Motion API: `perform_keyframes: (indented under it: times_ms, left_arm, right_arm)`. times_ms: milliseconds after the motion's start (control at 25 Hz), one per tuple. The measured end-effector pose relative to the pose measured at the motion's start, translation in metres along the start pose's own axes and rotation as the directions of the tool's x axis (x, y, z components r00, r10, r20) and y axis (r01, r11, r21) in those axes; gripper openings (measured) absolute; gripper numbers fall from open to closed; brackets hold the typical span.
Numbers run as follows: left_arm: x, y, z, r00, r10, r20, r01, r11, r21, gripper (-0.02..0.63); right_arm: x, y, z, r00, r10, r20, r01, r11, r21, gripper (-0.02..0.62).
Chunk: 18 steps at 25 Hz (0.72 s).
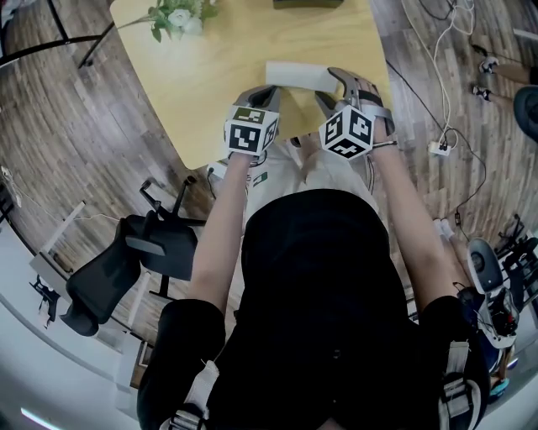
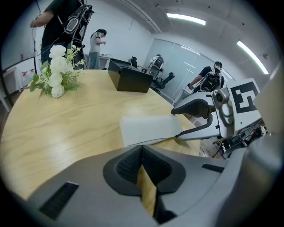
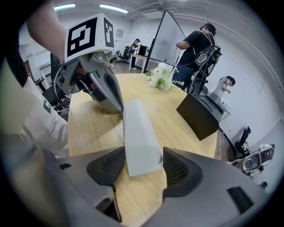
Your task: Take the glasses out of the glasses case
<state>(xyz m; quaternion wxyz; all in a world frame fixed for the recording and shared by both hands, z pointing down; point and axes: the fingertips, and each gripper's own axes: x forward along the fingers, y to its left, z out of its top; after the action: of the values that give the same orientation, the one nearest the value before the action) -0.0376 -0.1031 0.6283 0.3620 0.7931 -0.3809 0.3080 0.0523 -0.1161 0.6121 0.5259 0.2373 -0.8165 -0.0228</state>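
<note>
A closed white glasses case lies on the light wooden table, near its front edge. My right gripper is open and straddles the case's right end. In the right gripper view, the case runs away between the two pads, with small gaps on both sides. My left gripper is shut on nothing, its tip close to the near side of the case. The glasses are hidden inside.
A bunch of white flowers lies at the table's far left. A dark box stands at the far edge. A black office chair is left of me, and cables run over the floor on the right. People stand in the background.
</note>
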Motion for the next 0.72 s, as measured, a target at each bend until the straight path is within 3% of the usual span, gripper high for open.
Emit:
perform_keyframes:
  times_ms: [720]
  left_arm:
    - [0.0001,0.0019,0.0023,1.0,-0.02,0.016,0.021,0.999,-0.035,0.021]
  right_arm:
    - [0.0027,0.0032,0.0001,1.0,0.018,-0.007,-0.018,0.999,-0.033,0.267]
